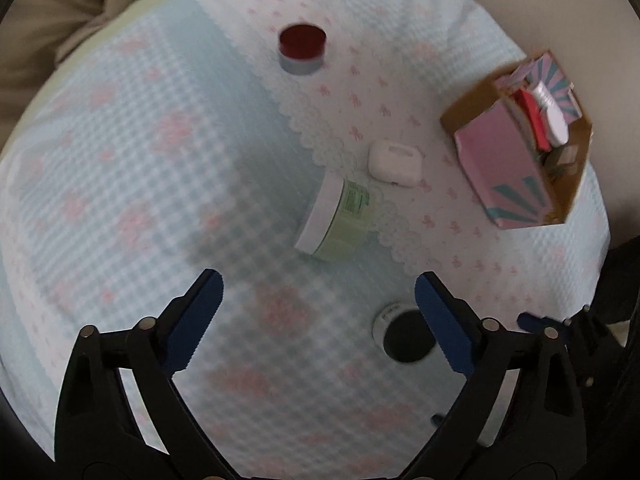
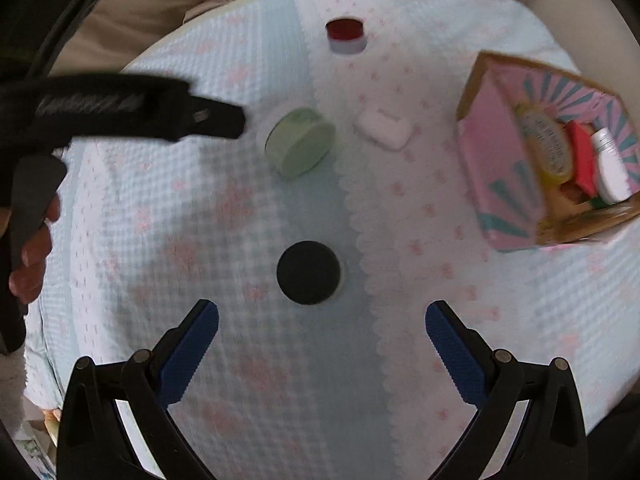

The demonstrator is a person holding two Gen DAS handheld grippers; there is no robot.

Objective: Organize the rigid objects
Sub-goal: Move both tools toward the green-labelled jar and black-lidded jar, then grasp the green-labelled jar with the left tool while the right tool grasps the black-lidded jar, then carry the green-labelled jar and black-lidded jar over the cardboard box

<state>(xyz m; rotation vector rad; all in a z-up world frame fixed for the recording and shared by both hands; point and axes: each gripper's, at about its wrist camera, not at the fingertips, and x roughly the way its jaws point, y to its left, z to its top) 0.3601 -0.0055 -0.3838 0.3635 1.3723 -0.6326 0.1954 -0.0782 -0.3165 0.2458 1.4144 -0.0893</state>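
On a round table under a pale blue and white cloth (image 1: 140, 200) lie loose items. A black-lidded jar (image 2: 308, 272) stands upright just ahead of my right gripper (image 2: 322, 308), which is open and empty above the cloth. My left gripper (image 1: 319, 282) is also open and empty; the same black-lidded jar (image 1: 406, 336) shows close to its right finger. A green jar (image 1: 336, 220) with a white lid lies on its side, and a white earbud case (image 1: 394, 164) sits beside it. A red-lidded jar (image 1: 302, 46) stands further off.
A pink cardboard box (image 2: 504, 168) at the right holds a white bottle (image 2: 610, 168), a red item and a yellow jar. A hand (image 2: 32, 248) holds the left gripper's handle at the left. Someone in beige clothing (image 2: 180, 0) is beyond the table's far edge.
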